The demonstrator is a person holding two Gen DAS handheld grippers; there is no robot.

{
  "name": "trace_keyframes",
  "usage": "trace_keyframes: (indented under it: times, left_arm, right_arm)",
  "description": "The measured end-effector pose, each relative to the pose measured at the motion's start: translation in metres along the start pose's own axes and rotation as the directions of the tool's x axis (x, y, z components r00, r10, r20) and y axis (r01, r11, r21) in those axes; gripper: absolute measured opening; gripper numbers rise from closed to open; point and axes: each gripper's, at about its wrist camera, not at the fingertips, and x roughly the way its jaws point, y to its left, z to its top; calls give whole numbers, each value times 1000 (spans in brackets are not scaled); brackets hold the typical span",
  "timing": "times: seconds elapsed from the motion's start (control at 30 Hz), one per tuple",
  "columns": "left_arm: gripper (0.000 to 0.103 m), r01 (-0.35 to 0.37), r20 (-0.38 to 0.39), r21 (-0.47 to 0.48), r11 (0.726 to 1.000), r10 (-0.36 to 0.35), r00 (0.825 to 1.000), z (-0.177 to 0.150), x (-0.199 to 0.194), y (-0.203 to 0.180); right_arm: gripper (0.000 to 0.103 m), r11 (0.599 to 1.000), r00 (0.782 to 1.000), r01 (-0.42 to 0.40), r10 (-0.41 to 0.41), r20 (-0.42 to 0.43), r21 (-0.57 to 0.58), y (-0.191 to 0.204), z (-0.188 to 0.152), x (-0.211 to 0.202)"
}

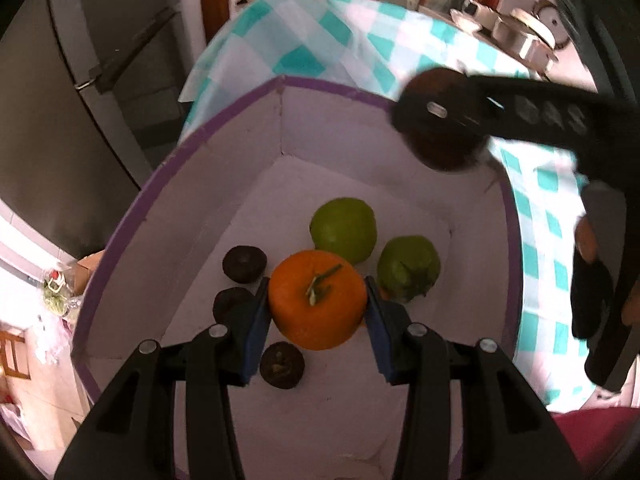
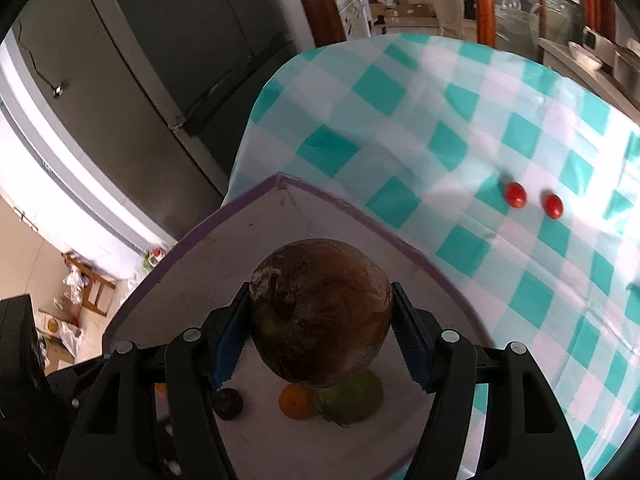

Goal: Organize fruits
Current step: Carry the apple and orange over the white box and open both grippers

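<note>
My left gripper [image 1: 318, 306] is shut on an orange tangerine [image 1: 318, 304] and holds it low inside the white box with a purple rim [image 1: 224, 124]. On the box floor lie two green fruits [image 1: 344, 230] [image 1: 408, 268] and three small dark fruits [image 1: 244, 264]. My right gripper [image 2: 320, 320] is shut on a large brown round fruit [image 2: 320, 312] above the box [image 2: 248, 200]. In the left wrist view the right gripper [image 1: 440, 120] with the brown fruit [image 1: 444, 152] hangs over the box's far right corner.
The box sits on a table with a teal and white checked cloth [image 2: 460, 128]. Two small red tomatoes [image 2: 515, 195] [image 2: 553, 205] lie on the cloth at the right. A dark refrigerator [image 2: 160, 60] stands to the left. Pots [image 1: 528, 40] stand at the back right.
</note>
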Motion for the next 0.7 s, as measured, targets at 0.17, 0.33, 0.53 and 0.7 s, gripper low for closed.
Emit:
trace_keyframes:
  times: [0.17,0.33,0.53,0.7]
  left_arm:
    - [45,1,-68,126,992,8,998,-3,17,-16]
    - [45,20,-137,320,947,25,990,-16,37,-39]
    - [45,73,-224,491,868,45,973,-24,54,-64]
    - [45,122,-350,444,887,46,936,-20,73,-59]
  right_arm:
    - [65,999,997,2,-6,-78,-52,14,10,29]
    - [65,996,983,-27,12,-182,-80,19,20,64]
    - [65,991,963,-41,6,-268,-124,25,24,100]
    - [65,972,950,-47,-28,-311,-232,44,25,125]
